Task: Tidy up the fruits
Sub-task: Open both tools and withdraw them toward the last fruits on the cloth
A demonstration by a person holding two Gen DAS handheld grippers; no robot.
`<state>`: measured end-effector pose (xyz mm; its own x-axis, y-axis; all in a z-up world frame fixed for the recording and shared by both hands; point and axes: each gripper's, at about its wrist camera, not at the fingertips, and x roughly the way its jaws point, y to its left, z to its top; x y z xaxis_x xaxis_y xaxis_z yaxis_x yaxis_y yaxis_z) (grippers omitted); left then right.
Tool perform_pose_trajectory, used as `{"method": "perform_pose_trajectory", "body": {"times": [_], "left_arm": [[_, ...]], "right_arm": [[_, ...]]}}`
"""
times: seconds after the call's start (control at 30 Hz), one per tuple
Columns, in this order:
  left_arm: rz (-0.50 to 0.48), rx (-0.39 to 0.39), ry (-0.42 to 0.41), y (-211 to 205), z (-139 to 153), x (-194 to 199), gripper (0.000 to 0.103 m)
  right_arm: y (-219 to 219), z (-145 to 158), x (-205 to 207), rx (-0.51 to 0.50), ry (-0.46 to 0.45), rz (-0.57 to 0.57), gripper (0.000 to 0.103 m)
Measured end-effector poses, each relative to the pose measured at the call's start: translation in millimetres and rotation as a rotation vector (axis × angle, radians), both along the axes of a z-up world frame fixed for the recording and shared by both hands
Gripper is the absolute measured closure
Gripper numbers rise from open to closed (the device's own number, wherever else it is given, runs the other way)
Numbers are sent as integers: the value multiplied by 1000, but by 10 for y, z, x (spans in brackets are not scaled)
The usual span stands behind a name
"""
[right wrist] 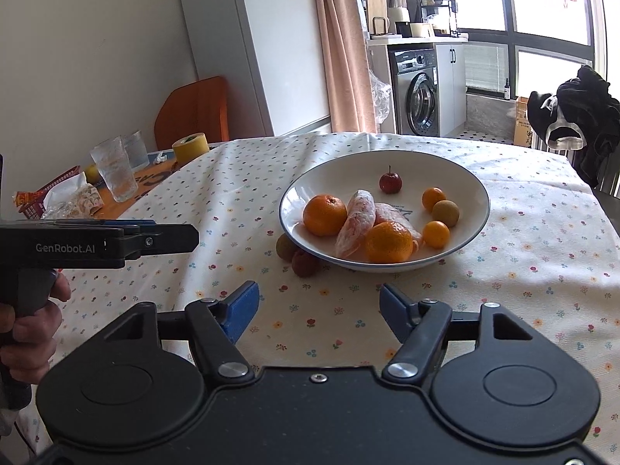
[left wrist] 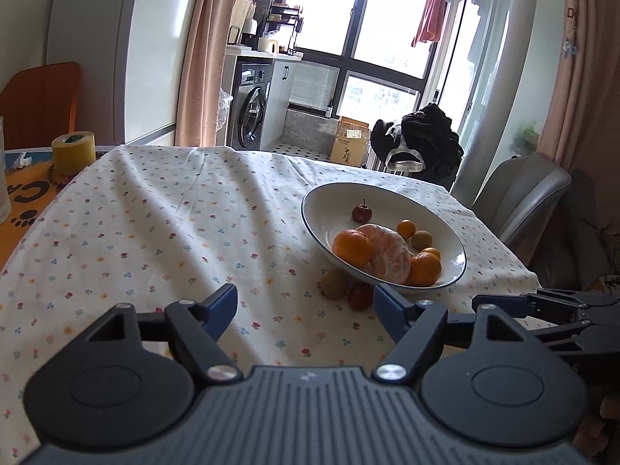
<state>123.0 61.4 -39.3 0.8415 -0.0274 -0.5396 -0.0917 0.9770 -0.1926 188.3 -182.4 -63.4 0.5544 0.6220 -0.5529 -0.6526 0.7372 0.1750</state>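
"GenRobot.AI" — left tool (right wrist: 170,237); others perhaps unreadable.

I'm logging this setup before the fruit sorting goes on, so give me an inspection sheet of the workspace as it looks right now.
Surface: table under a white flowered tablecloth, wrinkled toward the far side.
Job's things: white bowl holds two oranges, peeled citrus pieces, two small orange fruits, a brownish round fruit and a small red fruit; a brownish fruit and a red fruit lie on the cloth against the bowl's near edge.
Clutter: yellow tape roll, two glasses, wrappers at the left edge.
Grippers: left tongs and right tongs both open, empty, above the cloth short of the bowl.
Cables: nothing seen.
Surroundings: washing machine, curtains, windows, chairs, dark clothes heaped on one chair.
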Motion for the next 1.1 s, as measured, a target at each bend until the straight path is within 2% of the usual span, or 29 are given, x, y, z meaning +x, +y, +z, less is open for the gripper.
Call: {"method": "perform_pose_trajectory", "body": {"times": [0.17, 0.33, 0.4, 0.47, 0.93, 1.1], "left_arm": [[-12, -13, 20, 41, -77, 1, 44], [-13, -21, 26, 79, -130, 2, 48], [-15, -26, 31, 92, -152, 13, 51], [-17, -34, 37, 112, -173, 27, 54], [-11, -54, 61, 210, -282, 64, 58], [-4, -60, 65, 254, -302, 76, 60]], "right_arm": [[120, -50, 10, -17, 23, -1, 43], [226, -96, 21, -30, 43, 8, 51], [264, -118, 32, -34, 56, 11, 57], [311, -142, 45, -40, 63, 9, 58], [547, -215, 164, -74, 64, -26, 62], [665, -238, 227, -88, 56, -34, 69]]}}
